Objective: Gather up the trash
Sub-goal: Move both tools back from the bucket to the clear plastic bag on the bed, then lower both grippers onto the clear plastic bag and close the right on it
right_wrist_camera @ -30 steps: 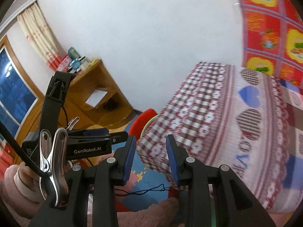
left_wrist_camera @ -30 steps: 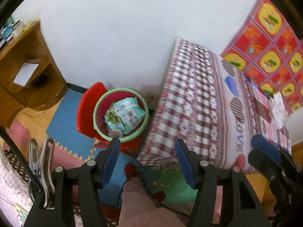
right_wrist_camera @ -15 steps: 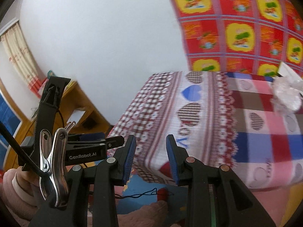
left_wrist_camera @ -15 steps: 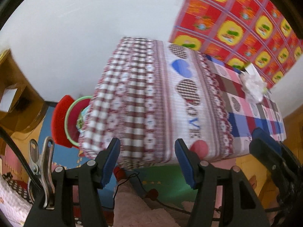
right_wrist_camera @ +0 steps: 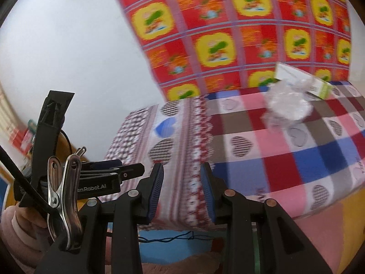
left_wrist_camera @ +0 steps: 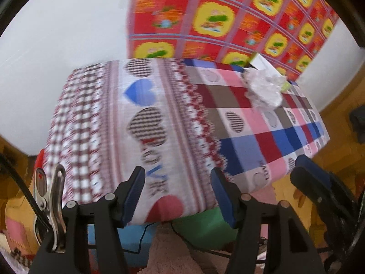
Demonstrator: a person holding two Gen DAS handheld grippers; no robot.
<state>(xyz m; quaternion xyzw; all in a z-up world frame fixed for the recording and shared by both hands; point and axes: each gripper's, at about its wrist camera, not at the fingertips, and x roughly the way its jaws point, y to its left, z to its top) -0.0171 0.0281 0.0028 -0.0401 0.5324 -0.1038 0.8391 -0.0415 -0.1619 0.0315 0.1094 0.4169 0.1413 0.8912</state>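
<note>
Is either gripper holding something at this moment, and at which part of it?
Nothing is held. The left gripper and the right gripper both have empty, open jaws; the crumpled plastic lies untouched on the table.

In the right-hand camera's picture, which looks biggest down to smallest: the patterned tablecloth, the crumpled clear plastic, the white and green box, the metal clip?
1. Patterned tablecloth, by far.
2. Crumpled clear plastic.
3. White and green box and metal clip: alike in the picture, so unranked; the clip sits right by the camera, so it looks bigger than it is.
</note>
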